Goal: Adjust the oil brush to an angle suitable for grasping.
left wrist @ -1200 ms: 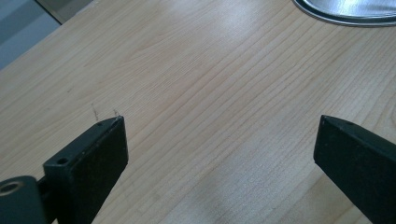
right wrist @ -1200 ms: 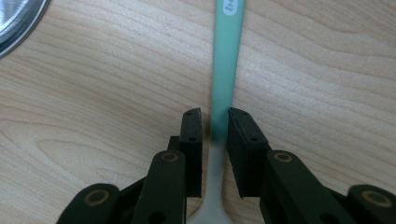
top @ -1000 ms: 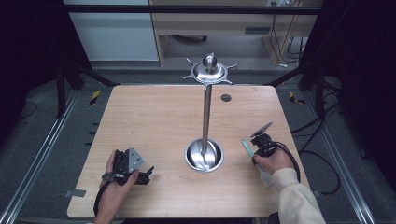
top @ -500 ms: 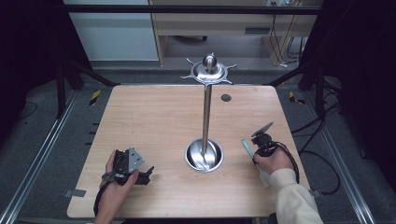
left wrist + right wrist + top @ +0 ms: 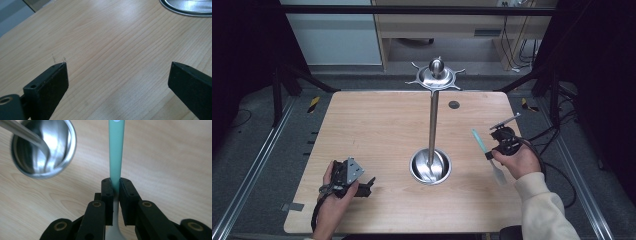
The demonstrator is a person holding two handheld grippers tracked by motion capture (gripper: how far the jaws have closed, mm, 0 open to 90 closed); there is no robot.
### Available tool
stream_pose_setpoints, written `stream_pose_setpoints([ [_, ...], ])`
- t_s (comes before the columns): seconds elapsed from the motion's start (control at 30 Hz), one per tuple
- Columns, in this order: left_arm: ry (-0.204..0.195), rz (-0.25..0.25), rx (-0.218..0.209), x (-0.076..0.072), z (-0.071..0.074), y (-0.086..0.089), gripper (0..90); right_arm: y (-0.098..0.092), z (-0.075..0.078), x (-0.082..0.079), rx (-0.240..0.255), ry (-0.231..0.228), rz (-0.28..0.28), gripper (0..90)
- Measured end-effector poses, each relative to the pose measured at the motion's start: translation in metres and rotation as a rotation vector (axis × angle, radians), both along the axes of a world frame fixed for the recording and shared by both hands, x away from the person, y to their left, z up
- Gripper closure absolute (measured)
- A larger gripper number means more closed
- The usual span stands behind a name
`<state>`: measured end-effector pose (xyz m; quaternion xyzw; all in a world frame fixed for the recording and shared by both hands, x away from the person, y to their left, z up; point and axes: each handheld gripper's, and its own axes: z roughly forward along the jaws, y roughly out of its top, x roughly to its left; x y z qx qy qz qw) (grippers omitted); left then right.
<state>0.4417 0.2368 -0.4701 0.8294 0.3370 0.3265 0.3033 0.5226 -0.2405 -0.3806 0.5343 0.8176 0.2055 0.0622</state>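
Tabletop (image 5: 377, 130): pale wood, fine straight grain, small dark round spot near far edge. Stand (image 5: 432, 125): shiny silver metal, mirror-bright bowl base (image 5: 42, 147). Utensil (image 5: 116, 150): mint-green handle, white lower part. Right gripper (image 5: 114, 185): black, brass-coloured pins. Left gripper (image 5: 354, 182): black, grey plate on top. Sleeve (image 5: 547, 210): cream. Floor (image 5: 257, 150): grey, yellow-black striped tape marks.

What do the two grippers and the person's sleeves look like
Both grippers are black, with flat, blocky jaws on linked arms with brass-coloured pivots. The left gripper carries a grey three-cornered plate; a black cable trails from the right gripper. The right arm wears a cream sleeve.
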Motion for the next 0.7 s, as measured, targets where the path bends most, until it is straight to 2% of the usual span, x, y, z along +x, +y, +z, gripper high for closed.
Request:
stream_pose_setpoints([
  [0.13,-0.006,0.017,-0.029,-0.003,0.003,0.004,2.6,0.0,0.026,-0.003,0.05,-0.083,0.02,82.4],
  [0.17,-0.01,0.022,-0.044,-0.003,0.003,0.005,2.6,0.0,0.026,-0.003,0.05,-0.083,0.02,82.4],
  [0.23,-0.008,0.023,-0.043,-0.003,0.003,0.006,2.6,0.0,0.041,-0.005,0.088,-0.127,0.038,82.4],
  [0.3,-0.01,0.024,-0.044,-0.003,0.004,0.007,2.6,0.001,0.049,-0.006,0.102,-0.152,0.037,82.3],
  [0.33,-0.009,0.027,-0.048,-0.003,0.003,0.007,2.6,0.001,0.049,-0.006,0.102,-0.152,0.037,82.3],
  [0.4,-0.013,0.029,-0.051,-0.005,0.005,0.01,2.6,0.002,0.058,-0.007,0.141,-0.193,0.04,82.3],
  [0.5,-0.021,0.038,-0.066,-0.006,0.007,0.013,2.6,0.003,0.064,-0.009,0.17,-0.227,0.04,82.3],
  [0.67,-0.01,0.043,-0.059,-0.006,0.005,0.015,2.6,0.004,0.067,-0.013,0.211,-0.275,0.041,82.3],
  [0.7,-0.012,0.048,-0.069,-0.006,0.005,0.015,2.6,0.005,0.069,-0.014,0.222,-0.305,0.043,82.3],
])
